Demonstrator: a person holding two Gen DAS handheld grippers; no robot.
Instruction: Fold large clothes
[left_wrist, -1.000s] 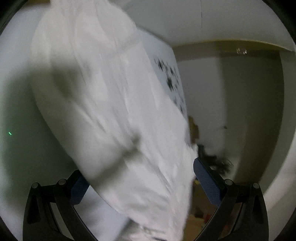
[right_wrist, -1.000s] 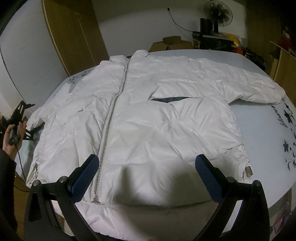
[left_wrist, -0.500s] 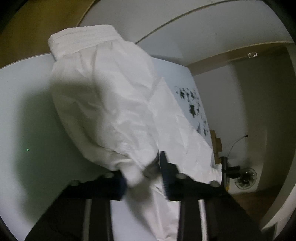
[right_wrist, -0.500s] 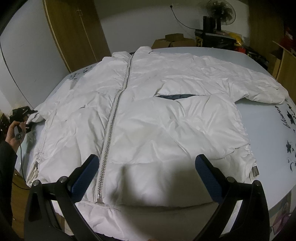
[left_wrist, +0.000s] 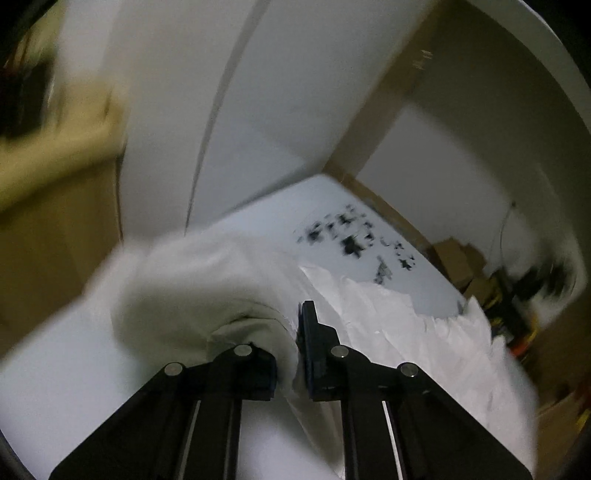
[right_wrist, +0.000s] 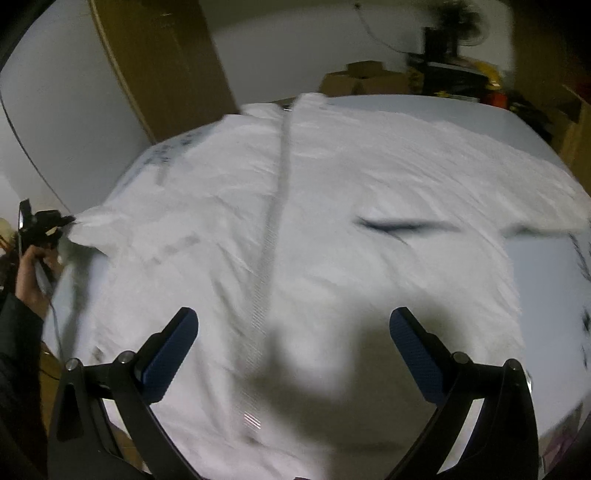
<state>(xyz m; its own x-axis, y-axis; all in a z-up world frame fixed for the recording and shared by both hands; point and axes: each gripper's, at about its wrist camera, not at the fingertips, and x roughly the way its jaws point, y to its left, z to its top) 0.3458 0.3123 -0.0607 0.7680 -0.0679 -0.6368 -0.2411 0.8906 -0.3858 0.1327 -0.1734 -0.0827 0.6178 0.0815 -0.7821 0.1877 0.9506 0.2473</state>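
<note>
A large white puffer jacket (right_wrist: 332, 221) lies front up and zipped on the pale blue table (right_wrist: 546, 266), its zipper (right_wrist: 269, 236) running down the middle. My left gripper (left_wrist: 291, 332) is shut on the cuff end of the jacket's sleeve (left_wrist: 192, 295) and holds it lifted; it also shows at the left edge of the right wrist view (right_wrist: 40, 225), gripping the sleeve tip. My right gripper (right_wrist: 291, 332) is open and empty, hovering over the jacket's lower front near the hem.
A wooden wardrobe (right_wrist: 159, 62) stands behind the table at the left. Cardboard boxes (right_wrist: 365, 77) and a fan (right_wrist: 454, 22) stand at the back. The tablecloth carries a black flower print (left_wrist: 354, 240). A wooden cabinet (right_wrist: 576, 125) is at the right.
My left gripper closed on the sleeve cuff and pulled it outward to the left, stretching the sleeve. My right gripper moved slightly forward over the jacket, staying open.
</note>
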